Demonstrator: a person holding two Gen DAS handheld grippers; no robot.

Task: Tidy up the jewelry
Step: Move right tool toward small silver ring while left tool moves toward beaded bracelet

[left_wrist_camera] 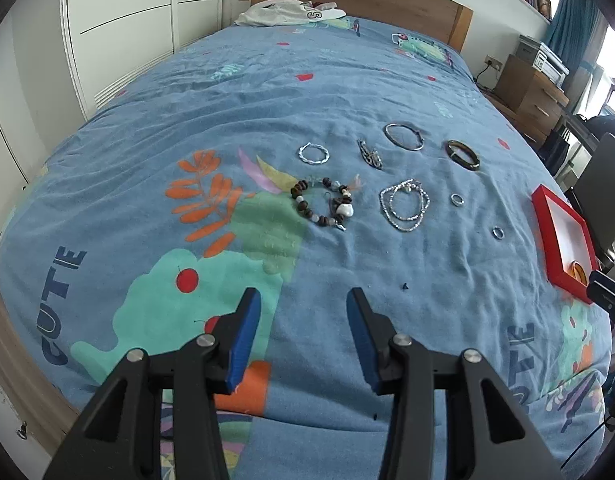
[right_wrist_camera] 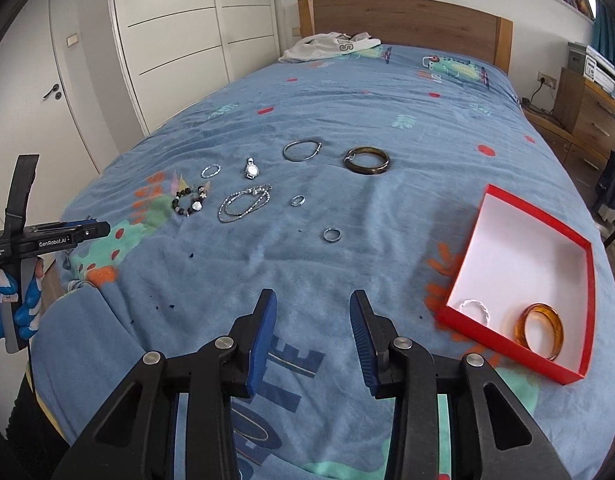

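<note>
Nearest in each wrist view are the two grippers. The left gripper (left_wrist_camera: 303, 300) hangs over the blue printed bedspread (left_wrist_camera: 227, 92) with its blue-padded fingers spread apart and nothing between them. The right gripper (right_wrist_camera: 312, 302) hangs the same way, jaws parted and empty.

At about 3 o'clock from the right gripper lies one red box (right_wrist_camera: 473, 334) with a white floor. It holds two pieces: one amber bangle (right_wrist_camera: 540, 331) near its front corner and one twisted silver bracelet (right_wrist_camera: 476, 310) just beside the near-left wall.

Farther up the bed, eight pieces lie loose on the cover. Two small rings come first: one ring (right_wrist_camera: 332, 235) at roughly 12 o'clock from the right gripper, and a second ring (right_wrist_camera: 298, 200) beyond it, toward 11 o'clock. Left of that second ring lies one silver chain necklace (right_wrist_camera: 243, 202) in loops, and farther left, at about 10 o'clock, one beaded bracelet (right_wrist_camera: 188, 202) of dark and pale beads.

The far row counts four: one small twisted silver bangle (right_wrist_camera: 210, 171), one wristwatch (right_wrist_camera: 251, 168), one thin silver hoop bangle (right_wrist_camera: 301, 151) and one dark brown bangle (right_wrist_camera: 366, 161), running left to right, each apart from the next.

At the head of the bed one white garment (right_wrist_camera: 331, 46) lies against the wooden headboard (right_wrist_camera: 407, 20).
</note>
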